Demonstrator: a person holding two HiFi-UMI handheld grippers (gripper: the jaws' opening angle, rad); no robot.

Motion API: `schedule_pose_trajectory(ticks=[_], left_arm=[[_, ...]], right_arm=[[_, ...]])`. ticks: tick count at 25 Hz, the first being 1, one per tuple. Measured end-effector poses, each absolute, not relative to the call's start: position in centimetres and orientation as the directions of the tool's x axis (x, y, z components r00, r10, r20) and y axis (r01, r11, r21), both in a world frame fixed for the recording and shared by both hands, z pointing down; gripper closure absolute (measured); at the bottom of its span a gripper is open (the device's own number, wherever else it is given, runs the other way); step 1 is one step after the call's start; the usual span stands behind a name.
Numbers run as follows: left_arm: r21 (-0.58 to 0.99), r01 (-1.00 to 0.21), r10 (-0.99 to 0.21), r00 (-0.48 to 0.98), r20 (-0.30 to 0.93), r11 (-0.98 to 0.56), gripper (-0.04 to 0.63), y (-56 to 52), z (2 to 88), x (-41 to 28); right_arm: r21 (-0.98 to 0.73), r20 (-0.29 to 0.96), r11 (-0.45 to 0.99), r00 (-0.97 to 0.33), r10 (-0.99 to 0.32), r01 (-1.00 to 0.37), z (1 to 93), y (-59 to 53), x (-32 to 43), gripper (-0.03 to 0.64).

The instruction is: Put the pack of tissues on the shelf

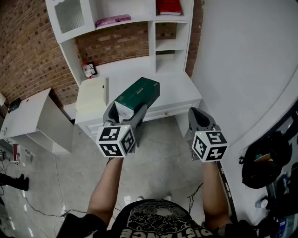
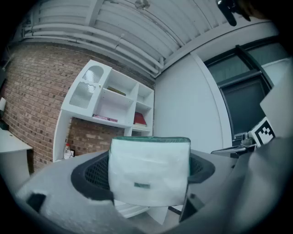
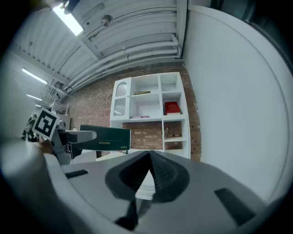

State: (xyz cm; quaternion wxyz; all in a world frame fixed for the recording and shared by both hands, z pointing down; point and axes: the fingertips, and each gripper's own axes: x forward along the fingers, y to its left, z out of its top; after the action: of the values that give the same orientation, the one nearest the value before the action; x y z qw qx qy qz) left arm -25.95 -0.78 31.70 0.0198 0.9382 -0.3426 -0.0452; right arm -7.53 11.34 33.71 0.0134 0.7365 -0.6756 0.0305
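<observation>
Above the white surface, the left tongs are gripping the green pack of tissues by its end, jaws spread wide around it. The right tongs are hanging pinched together, holding nothing. Doing this well probably means holding the pack level and aiming for bare shelf, clear of the red book.

Home-study setup: brick wall, white shelf-desk, floor cables.
</observation>
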Motion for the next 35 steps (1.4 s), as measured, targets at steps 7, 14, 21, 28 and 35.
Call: schedule_pose_trajectory(ticks=[7,14,21,28,35], left_arm=[[0.069,-0.640,-0.643,0.763,-0.067,-0.766,0.138,0.1,31.8,-23.1],[0.093,-0.641,-0.647,0.759,-0.072,-0.762,0.138,0.5,31.8,-19.2],[0.095,-0.638,-0.644,0.762,-0.067,-0.764,0.138,0.2,32.2,-15.9],[0.088,-0.640,-0.646,0.761,-0.066,-0.763,0.138,-1.9,32.7,-14.2],[0.091,-0.634,-0.640,0.765,-0.070,-0.768,0.138,-7.3,33.4,-12.2]], right_arm=[[-0.010,0.053,-0.085,0.085,-0.995,-0.996,34.0,12.4,-4.9,0.612],[-0.011,0.061,-0.060,0.059,-0.996,-0.998,34.4,13.0,-1.5,0.612],[-0.002,0.069,-0.055,0.055,-0.996,-0.998,35.3,12.7,1.6,0.612],[-0.014,0.072,-0.049,0.047,-0.996,-0.999,36.1,10.5,3.3,0.612],[-0.013,0.070,-0.057,0.056,-0.996,-0.998,36.7,5.4,5.0,0.612]])
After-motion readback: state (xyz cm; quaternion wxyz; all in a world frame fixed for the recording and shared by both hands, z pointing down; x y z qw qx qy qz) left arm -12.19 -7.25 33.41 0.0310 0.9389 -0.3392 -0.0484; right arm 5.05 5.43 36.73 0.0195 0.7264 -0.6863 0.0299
